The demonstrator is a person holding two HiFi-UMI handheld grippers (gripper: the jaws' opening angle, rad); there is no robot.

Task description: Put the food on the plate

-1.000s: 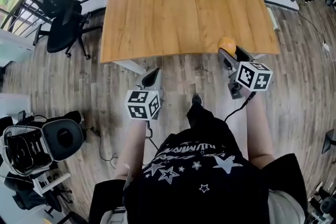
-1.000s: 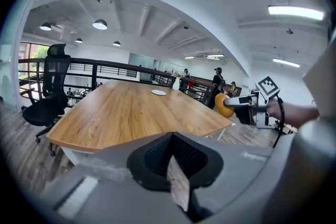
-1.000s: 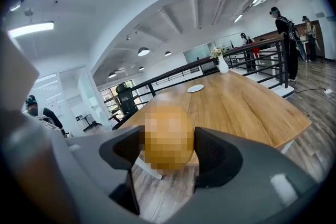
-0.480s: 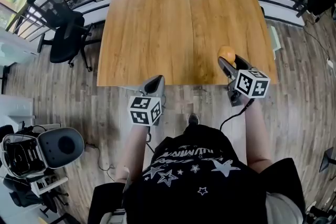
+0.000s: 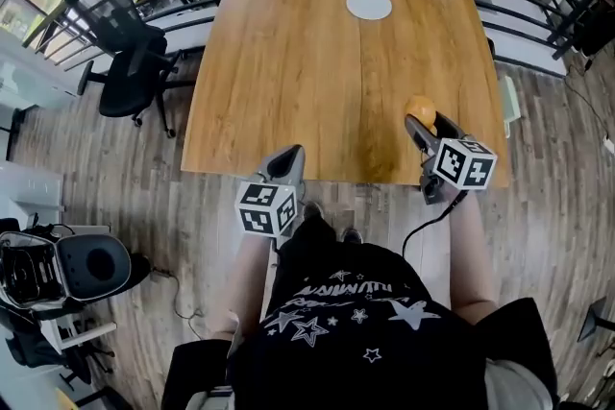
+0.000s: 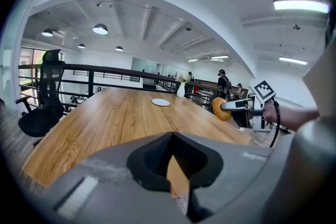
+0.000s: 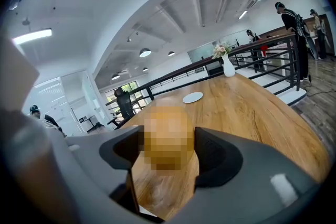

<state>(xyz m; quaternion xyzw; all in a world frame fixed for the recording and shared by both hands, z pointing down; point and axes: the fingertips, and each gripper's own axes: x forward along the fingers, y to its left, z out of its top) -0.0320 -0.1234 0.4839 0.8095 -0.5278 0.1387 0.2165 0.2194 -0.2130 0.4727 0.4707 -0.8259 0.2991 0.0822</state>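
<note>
The round orange food (image 5: 419, 107) sits clamped in your right gripper (image 5: 425, 117) above the near edge of the table (image 5: 288, 62), well apart from the white plate (image 5: 369, 4) at the far end. The step in hand looks like the carry. Next, reach forward over the plate before releasing. Your left gripper (image 5: 287, 156) hangs empty, jaws together.

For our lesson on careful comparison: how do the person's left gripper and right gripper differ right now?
The right gripper grips a round orange piece of food; the left gripper holds nothing. The right gripper's jaws stand wide around it; the left gripper's jaws are closed together. Both are grey and point across the brown wooden table.
</note>
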